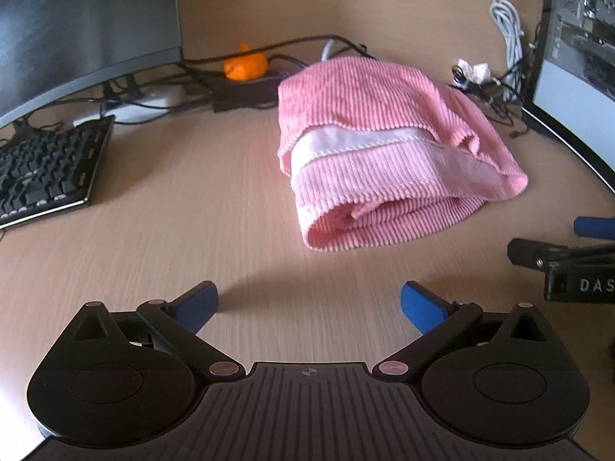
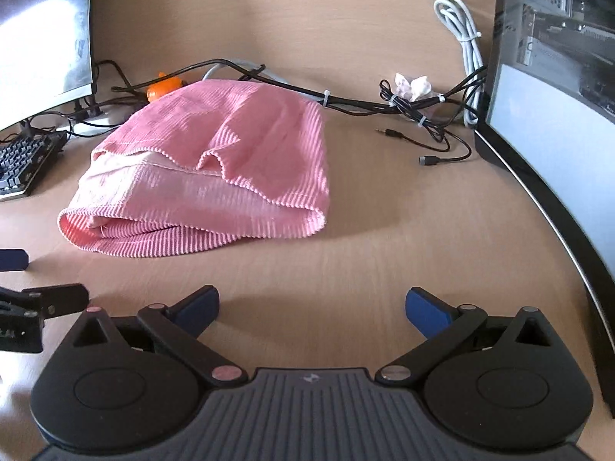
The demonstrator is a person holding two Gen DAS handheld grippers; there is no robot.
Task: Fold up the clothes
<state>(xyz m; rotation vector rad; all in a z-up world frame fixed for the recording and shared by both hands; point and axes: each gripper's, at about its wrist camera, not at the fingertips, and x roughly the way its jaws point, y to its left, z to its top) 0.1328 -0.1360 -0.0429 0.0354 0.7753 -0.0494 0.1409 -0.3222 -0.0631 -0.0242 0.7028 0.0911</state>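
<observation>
A pink ribbed garment (image 1: 384,150) lies folded in a thick bundle on the wooden desk, with a paler inner layer showing along its front. It also shows in the right wrist view (image 2: 215,169). My left gripper (image 1: 309,303) is open and empty, above the desk a short way in front of the bundle. My right gripper (image 2: 311,307) is open and empty, in front of the bundle's right end. The right gripper shows at the right edge of the left wrist view (image 1: 569,253). The left gripper shows at the left edge of the right wrist view (image 2: 27,280).
A black keyboard (image 1: 46,173) and a monitor (image 1: 77,19) stand at the left. An orange object (image 1: 246,66) and black cables (image 2: 384,105) lie behind the garment. A computer case (image 2: 557,96) and a white cable coil (image 2: 461,38) stand at the right. Loose plugs (image 2: 428,160) lie on the desk.
</observation>
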